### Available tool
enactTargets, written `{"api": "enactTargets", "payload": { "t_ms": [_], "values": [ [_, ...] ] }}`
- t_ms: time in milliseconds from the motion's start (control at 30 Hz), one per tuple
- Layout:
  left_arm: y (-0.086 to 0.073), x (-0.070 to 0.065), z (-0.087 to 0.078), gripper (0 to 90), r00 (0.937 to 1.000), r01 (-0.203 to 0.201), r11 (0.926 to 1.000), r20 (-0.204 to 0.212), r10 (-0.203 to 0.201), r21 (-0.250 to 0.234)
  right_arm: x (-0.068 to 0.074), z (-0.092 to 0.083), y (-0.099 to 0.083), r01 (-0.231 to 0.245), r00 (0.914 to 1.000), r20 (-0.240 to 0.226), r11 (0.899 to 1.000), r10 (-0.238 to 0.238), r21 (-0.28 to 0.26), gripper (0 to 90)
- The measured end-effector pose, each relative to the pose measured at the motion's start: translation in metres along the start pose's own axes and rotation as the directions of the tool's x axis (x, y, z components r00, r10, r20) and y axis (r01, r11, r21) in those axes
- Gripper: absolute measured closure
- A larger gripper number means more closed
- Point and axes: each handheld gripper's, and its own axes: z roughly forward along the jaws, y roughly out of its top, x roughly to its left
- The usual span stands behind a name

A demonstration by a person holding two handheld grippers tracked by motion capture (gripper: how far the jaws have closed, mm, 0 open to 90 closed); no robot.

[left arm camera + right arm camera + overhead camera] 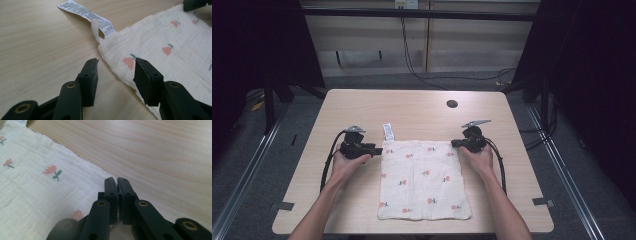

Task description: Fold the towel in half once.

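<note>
At the cloth's far corners | left gripper point(116, 72) jaws wide open astride the edge, gripping nothing | right gripper point(117, 185) jaws pressed together at cloth point(424, 177) corner, hold unclear | cloth flat on table point(412, 107) | judgement: close left squarely before lifting both.

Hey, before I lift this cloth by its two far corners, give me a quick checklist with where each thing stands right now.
1. Cloth lying flat on the table: ok, it is spread out.
2. Left gripper open around the far left corner: ok, jaws are apart with the cloth edge between them, not yet closed.
3. Right gripper gripping the far right corner: cannot tell; jaws are shut at the cloth's edge, but whether fabric is pinched is not clear.
4. Care label clear of the left jaws: ok, it lies beyond them on the table.
5. Both grippers level at the cloth's far edge: ok in the high view.
</note>
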Motion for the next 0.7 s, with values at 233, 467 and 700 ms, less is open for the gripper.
{"api": "enactTargets", "payload": {
  "t_ms": [233,467,700],
  "values": [
    [0.011,0.007,0.02,56.9,0.9998,-0.004,1.0,-0.018,0.003,-0.007,-0.001,0.0,0.001,-0.008,0.9998,-0.017,1.0,0.008,0.005,87.4],
    [0.018,0.008,0.029,55.9,0.9995,-0.019,0.9998,-0.026,0.019,0.008,-0.001,-0.003,0.003,-0.005,0.9996,-0.027,1.0,0.004,-0.015,87.1],
    [0.021,0.005,0.034,72.4,0.9985,-0.055,0.9979,-0.001,0.055,0.035,-0.002,-0.003,0.004,-0.01,0.9988,-0.047,1.0,0.009,-0.017,87.2]
  ]
}}
